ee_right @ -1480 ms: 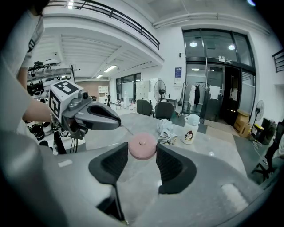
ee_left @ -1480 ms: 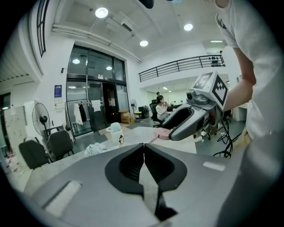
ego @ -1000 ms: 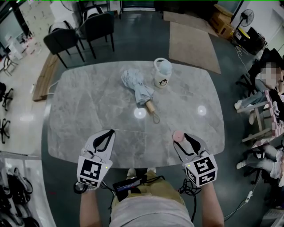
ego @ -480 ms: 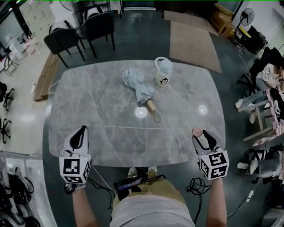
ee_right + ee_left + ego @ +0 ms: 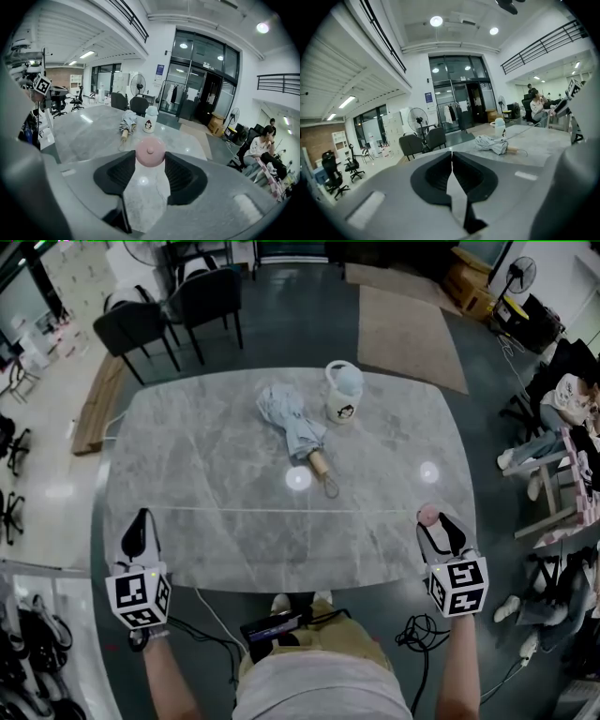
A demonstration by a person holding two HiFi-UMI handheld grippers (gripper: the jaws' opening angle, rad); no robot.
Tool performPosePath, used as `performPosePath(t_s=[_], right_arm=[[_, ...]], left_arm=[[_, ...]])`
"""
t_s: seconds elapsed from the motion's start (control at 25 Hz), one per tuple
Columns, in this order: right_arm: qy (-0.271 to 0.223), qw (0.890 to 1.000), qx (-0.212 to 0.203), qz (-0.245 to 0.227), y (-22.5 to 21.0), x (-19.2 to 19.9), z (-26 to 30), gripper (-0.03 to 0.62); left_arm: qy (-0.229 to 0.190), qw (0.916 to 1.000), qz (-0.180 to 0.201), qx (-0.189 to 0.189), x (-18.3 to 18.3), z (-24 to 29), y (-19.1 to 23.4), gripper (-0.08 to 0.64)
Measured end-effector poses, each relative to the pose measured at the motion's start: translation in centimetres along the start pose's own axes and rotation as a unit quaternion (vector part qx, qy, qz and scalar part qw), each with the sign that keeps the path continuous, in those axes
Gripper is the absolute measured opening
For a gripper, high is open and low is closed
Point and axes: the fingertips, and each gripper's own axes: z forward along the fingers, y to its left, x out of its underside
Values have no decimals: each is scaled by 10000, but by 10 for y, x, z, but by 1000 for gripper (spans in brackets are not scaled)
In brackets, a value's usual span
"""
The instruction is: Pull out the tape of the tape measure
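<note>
Grey marble table point(image 5: 216, 446) fills the room's middle. The folded umbrella point(image 5: 291, 423) and white jug point(image 5: 343, 395) sit at its far side, well apart from your work. You hold the grippers wide, one at each near corner, presumably to give the tape room to run. Your right gripper point(image 5: 433, 521) clamps the pink tape measure case point(image 5: 150, 152) as the anchor. Your left gripper point(image 5: 142, 519) has its jaws pressed together, seemingly pinching the tape's end. The thin tape point(image 5: 281, 510) stretches straight between them.
</note>
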Motion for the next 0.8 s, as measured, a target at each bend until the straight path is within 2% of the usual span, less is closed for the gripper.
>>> performPosePath(t_s=[0.16, 0.44, 0.8], right_arm=[[-45, 9999, -64, 112, 2, -2, 1, 199], [-57, 9998, -186, 57, 14, -9, 4, 199], [6, 9997, -196, 141, 16, -3, 7, 199]], left_arm=[[-78, 9998, -61, 175, -1, -1, -12, 25], [-39, 9983, 98, 571, -1, 3, -38, 25], [37, 9981, 46, 610, 6, 5, -42, 23]])
